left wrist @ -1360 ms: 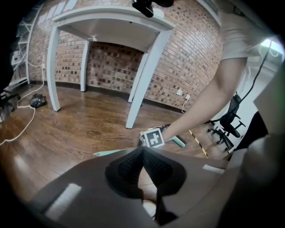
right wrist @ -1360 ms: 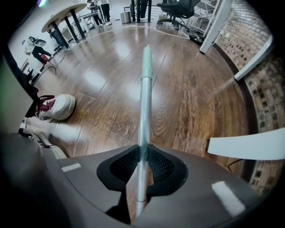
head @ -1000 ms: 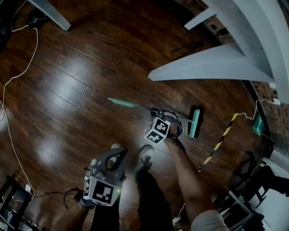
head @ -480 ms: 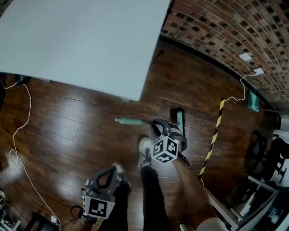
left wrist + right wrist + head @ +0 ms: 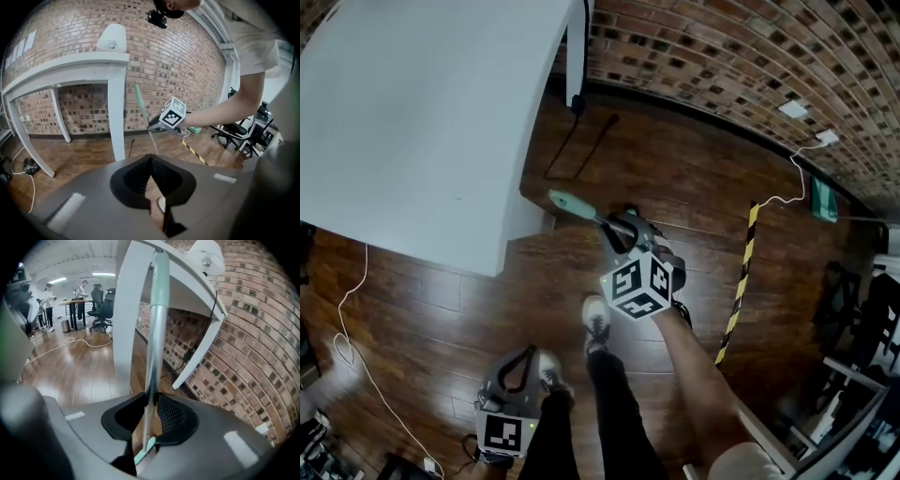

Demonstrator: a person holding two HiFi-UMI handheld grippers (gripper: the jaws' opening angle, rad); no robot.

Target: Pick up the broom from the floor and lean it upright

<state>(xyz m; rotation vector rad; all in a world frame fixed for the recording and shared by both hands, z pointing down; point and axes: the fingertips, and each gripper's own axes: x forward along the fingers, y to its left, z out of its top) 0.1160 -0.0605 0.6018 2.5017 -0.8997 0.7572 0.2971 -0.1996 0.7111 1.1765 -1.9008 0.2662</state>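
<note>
The right gripper (image 5: 151,399) clasps the broom (image 5: 157,310) by its smooth, round metal shaft, though its jaws are easing apart with the shaft between them. The pole rises nearly upright and ends in a matte mint-green grip. The mint head shows just below the jaws. The broom stands just right of the flat white table (image 5: 412,122), near one square leg, with the rough brick wall (image 5: 750,56) on the far side. The left gripper (image 5: 151,161) sits low and near, its jaws pressed together on nothing, over the glossy dark plank floor (image 5: 441,319). A black-and-yellow striped strip (image 5: 738,281) lies to the right.
</note>
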